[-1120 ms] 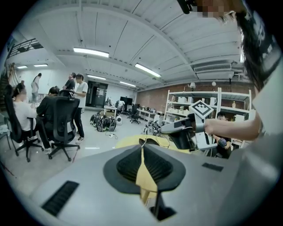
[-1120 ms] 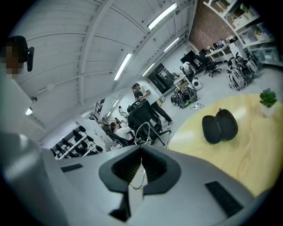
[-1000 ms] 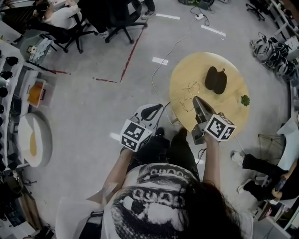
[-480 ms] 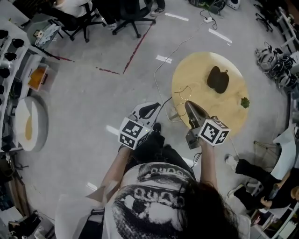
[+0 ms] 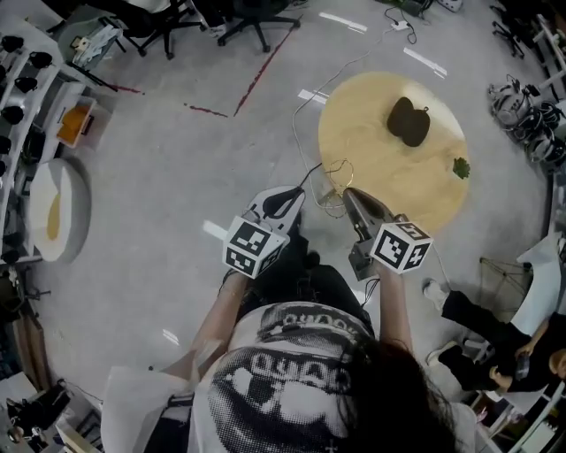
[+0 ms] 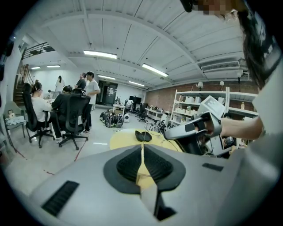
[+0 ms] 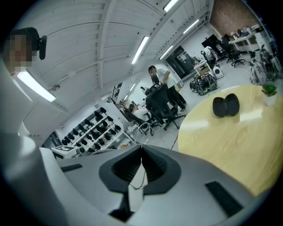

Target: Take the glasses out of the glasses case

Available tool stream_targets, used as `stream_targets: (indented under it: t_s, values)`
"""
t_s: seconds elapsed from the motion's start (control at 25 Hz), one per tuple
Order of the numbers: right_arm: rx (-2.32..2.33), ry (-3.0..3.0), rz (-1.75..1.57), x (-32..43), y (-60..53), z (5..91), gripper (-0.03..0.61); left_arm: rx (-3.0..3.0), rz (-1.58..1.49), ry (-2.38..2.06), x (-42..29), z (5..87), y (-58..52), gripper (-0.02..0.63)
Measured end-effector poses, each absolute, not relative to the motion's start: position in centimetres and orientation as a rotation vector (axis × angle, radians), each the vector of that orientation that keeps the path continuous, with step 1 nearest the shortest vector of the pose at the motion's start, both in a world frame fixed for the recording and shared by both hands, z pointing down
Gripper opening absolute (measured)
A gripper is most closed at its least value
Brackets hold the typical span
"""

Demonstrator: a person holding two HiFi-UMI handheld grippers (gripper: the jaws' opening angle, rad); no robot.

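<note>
The black glasses case [image 5: 409, 121] lies open on the round wooden table [image 5: 371, 168], apart from both grippers; it also shows in the right gripper view [image 7: 226, 106]. My right gripper [image 5: 347, 192] is shut on thin wire-framed glasses [image 5: 341, 165], held over the table's near-left edge. In the right gripper view a thin wire of the glasses [image 7: 138, 184] hangs from between the closed jaws [image 7: 141, 152]. My left gripper [image 5: 299, 191] hovers over the floor just left of the table, shut with nothing in it [image 6: 142, 145]. The left gripper view shows the right gripper [image 6: 194, 130] and the case [image 6: 142, 136].
A small green plant [image 5: 461, 166] stands at the table's right rim. A cable [image 5: 332, 84] runs across the floor to the table. Office chairs [image 5: 248, 18] and seated people are at the back, shelving [image 5: 35, 106] at the left. A person's legs [image 5: 478, 318] are at the right.
Both grippers have moved left, away from the case. The right one has carried the glasses from over the table's middle to its near-left edge.
</note>
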State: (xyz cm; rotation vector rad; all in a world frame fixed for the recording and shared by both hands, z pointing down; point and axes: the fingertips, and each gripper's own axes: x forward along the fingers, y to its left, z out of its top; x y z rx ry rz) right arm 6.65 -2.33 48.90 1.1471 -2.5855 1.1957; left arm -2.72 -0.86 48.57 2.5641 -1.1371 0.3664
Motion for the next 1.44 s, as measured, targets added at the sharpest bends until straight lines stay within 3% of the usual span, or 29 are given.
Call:
stream_targets:
  t_s: [1.44]
  values:
    - [1.101,-2.607,1.123,6.0,5.0,50.0,0.005,2.617,0.347,-1.119,-1.9,48.2,6.7,0.021]
